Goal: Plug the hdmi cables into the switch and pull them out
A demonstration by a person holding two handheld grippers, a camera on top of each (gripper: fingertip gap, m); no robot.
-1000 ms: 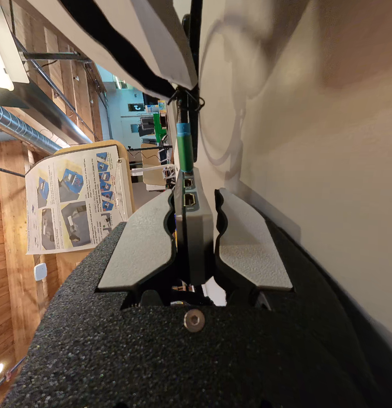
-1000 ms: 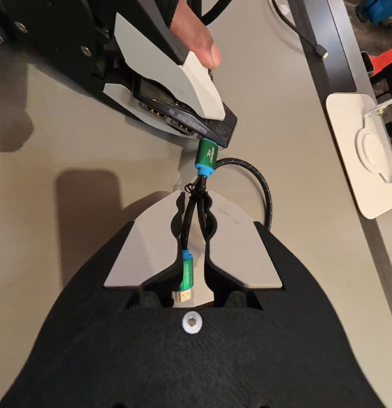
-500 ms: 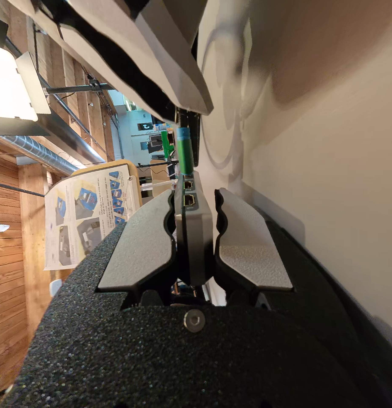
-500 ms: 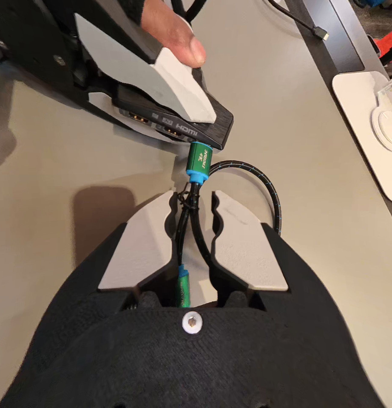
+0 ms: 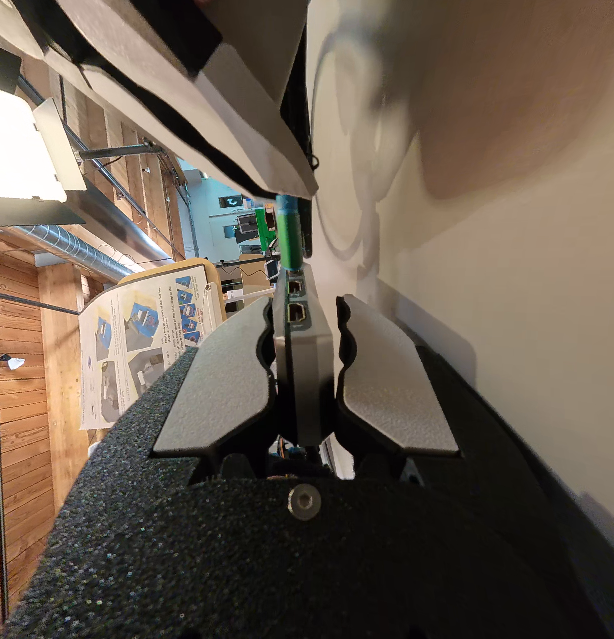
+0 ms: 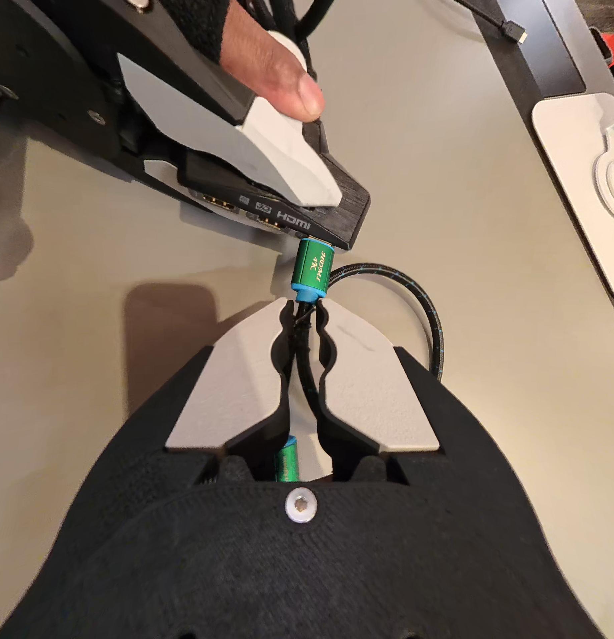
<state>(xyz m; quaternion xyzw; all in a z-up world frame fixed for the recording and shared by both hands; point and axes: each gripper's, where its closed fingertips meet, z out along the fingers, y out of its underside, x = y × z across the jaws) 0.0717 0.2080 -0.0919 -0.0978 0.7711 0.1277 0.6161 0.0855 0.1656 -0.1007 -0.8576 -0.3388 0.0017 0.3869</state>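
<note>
My left gripper (image 5: 304, 304) is shut on a dark grey hub (image 5: 302, 363) with several ports and holds it above the table. The right wrist view shows that gripper's fingers (image 6: 264, 162) clamped on the hub (image 6: 340, 211), with a person's thumb (image 6: 281, 86) resting on top. A green plug (image 6: 312, 269) with a blue collar sits in the hub's end port; it also shows in the left wrist view (image 5: 290, 235). My right gripper (image 6: 304, 304) is shut on the black braided cable (image 6: 426, 311) just behind that plug. The cable's second green plug (image 6: 286, 465) lies between the finger bases.
A beige table (image 6: 91, 345) lies below. A white pad (image 6: 575, 173) and a dark strip (image 6: 541, 52) with a loose black connector (image 6: 513, 29) are at the right. In the left wrist view, a printed sheet on a board (image 5: 143, 345) stands before a wooden wall. My hands' fingertips stand some 5 cm from each other.
My right gripper opened, slid forward along the cable towards the plugged-in green plug, and closed on the cable again just behind it. The left gripper kept its hold on the hub.
</note>
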